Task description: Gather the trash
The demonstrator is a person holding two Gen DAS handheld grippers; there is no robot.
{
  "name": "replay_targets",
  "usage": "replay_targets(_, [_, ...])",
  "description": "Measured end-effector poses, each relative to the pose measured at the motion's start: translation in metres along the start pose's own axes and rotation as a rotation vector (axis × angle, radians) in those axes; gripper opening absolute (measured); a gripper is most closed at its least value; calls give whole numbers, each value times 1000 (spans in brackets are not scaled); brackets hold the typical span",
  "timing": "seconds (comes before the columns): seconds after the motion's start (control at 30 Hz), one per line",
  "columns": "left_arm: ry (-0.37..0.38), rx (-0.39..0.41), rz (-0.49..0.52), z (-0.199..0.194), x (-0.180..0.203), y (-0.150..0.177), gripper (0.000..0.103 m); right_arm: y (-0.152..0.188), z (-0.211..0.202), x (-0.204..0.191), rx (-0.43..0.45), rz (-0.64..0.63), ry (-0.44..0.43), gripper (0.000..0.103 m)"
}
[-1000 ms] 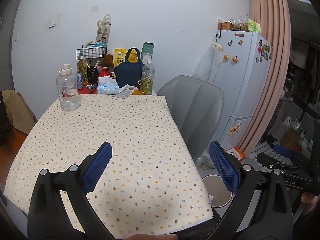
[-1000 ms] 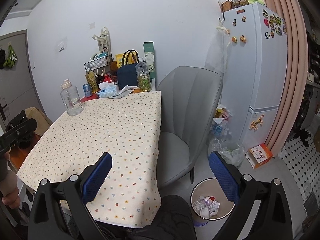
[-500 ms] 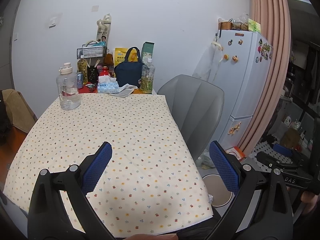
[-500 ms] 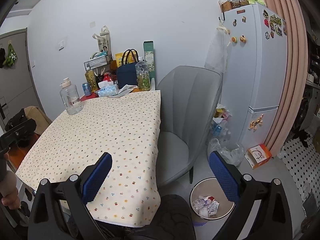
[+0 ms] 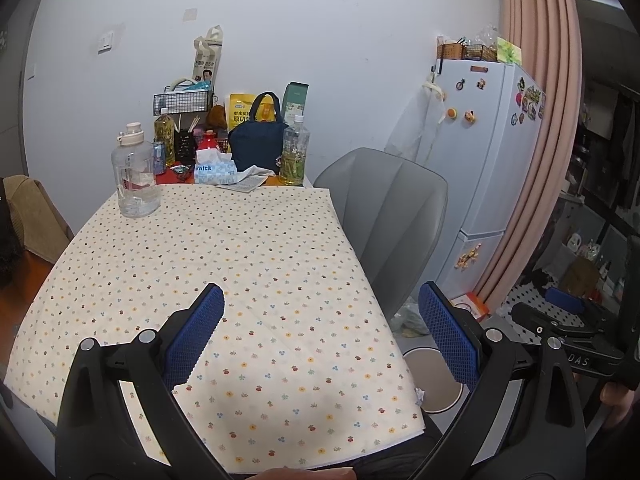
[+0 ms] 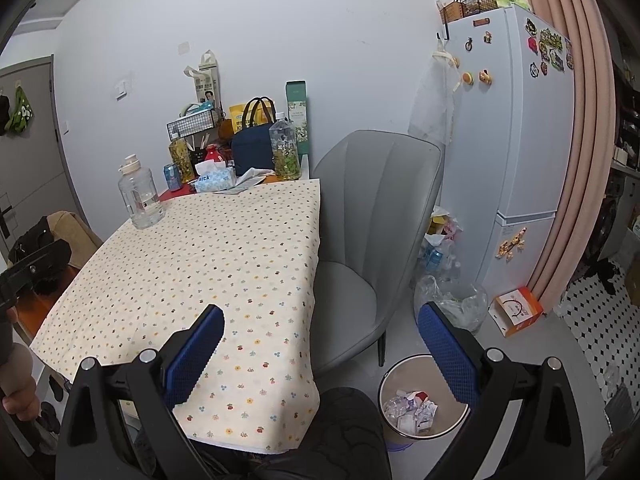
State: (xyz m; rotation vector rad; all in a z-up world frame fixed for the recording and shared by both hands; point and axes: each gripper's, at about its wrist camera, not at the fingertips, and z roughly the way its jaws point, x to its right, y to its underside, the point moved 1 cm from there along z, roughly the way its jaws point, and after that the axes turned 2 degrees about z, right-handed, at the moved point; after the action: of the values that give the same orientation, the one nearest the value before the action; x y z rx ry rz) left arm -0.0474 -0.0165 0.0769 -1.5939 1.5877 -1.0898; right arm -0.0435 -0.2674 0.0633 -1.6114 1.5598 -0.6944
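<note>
Hovering wide open and empty: left gripper [image 5: 320, 334], right gripper [image 6: 320, 336]. Trash [image 6: 412, 410] lies crumpled in bin [image 6: 390, 378], near right on floor. Likely light, soft; pinch a protruding fold.

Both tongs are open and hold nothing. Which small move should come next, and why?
Probably reach the left tongs toward the crumpled white paper beside the blue tissue box. The near flowered tablecloth is bare, the round bin already holds scraps, and the right tongs are also empty.
</note>
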Motion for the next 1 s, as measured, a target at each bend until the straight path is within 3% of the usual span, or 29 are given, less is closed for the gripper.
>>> replay_targets(1.0, [-5, 1, -5, -2, 0, 0, 97, 2, 1, -3, 0, -6, -1, 95])
